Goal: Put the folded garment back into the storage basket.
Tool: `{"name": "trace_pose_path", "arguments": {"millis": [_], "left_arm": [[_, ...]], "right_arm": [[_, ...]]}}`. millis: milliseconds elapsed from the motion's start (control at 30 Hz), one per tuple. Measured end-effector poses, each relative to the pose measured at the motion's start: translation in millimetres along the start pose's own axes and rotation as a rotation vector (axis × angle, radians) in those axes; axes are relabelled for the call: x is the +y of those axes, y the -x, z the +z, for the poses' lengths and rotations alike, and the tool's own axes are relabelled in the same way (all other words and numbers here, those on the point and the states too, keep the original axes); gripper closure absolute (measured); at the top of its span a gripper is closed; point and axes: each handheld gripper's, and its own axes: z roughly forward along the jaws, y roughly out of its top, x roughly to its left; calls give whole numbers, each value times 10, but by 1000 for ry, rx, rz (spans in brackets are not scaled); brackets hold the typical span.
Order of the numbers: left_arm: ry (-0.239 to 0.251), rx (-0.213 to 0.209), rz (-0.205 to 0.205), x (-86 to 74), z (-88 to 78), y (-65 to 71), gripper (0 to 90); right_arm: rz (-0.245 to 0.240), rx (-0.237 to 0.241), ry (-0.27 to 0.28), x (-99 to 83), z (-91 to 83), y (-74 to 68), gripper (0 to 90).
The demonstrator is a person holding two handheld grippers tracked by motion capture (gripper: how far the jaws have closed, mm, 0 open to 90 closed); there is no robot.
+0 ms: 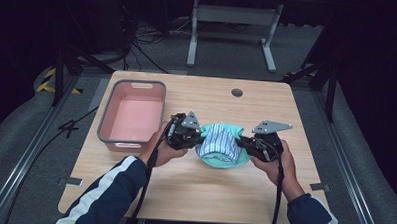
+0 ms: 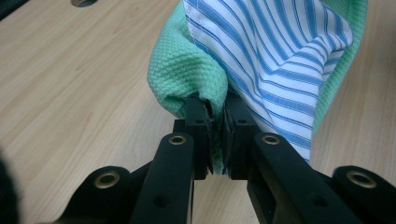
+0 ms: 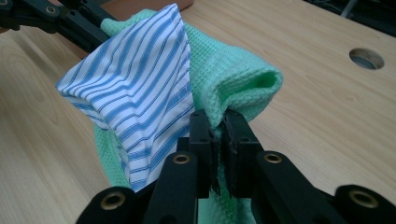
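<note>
A green waffle-weave cloth [image 1: 224, 160] lies near the middle of the wooden table, with a blue-and-white striped cloth [image 1: 219, 141] bundled on top of it. My left gripper [image 1: 199, 138] is shut on the green cloth's left edge [image 2: 187, 84], lifting it beside the striped cloth [image 2: 280, 60]. My right gripper [image 1: 241, 141] is shut on the green cloth's right edge [image 3: 243, 84], with the striped cloth [image 3: 135, 88] hanging to its left. The left gripper's jaws also appear at the top left of the right gripper view [image 3: 70, 23].
A grey-rimmed pink bin [image 1: 132, 115] stands empty at the table's left, close to my left hand. A round cable hole [image 1: 236, 92] sits in the table's far side. A metal stand's legs [image 1: 232, 33] are on the floor beyond.
</note>
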Motion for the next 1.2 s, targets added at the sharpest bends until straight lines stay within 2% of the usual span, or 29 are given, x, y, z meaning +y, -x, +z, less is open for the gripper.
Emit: {"name": "trace_pose_path", "arguments": {"millis": [67, 100, 233, 300, 567, 667, 700, 800, 833, 867, 900, 933, 1200], "left_arm": [[8, 21, -8, -7, -100, -55, 827], [8, 21, -8, -7, -100, -55, 827], [18, 49, -26, -35, -249, -143, 827], [26, 59, -33, -46, -286, -159, 827], [41, 113, -68, -148, -578, -306, 827], [37, 130, -80, -177, -668, -366, 827], [38, 151, -77, -191, -717, -394, 827], [45, 167, -97, -243, -829, -432, 827], [42, 185, -97, -270, -878, -454, 827], [42, 185, -97, -270, -878, -454, 827], [49, 195, -123, -319, -955, -487, 827], [53, 200, -131, -345, -988, -505, 827], [51, 264, -164, -489, -1243, -659, 827]], "right_arm": [[-14, 1, 6, 70, 14, -22, 833], [-14, 1, 6, 70, 14, -22, 833], [-49, 10, 19, 285, 73, -97, 833], [-53, 13, 19, 313, 86, -107, 833], [-108, 36, 30, 632, 277, -250, 833], [-116, 46, 38, 746, 333, -305, 833], [-118, 47, 40, 775, 348, -323, 833], [-135, 61, 48, 901, 422, -396, 833], [-137, 63, 49, 940, 448, -419, 833], [-137, 63, 49, 940, 448, -419, 833], [-153, 75, 51, 1030, 513, -486, 832], [-162, 78, 51, 1073, 540, -516, 832], [-177, 108, 63, 1340, 738, -699, 832]]}}
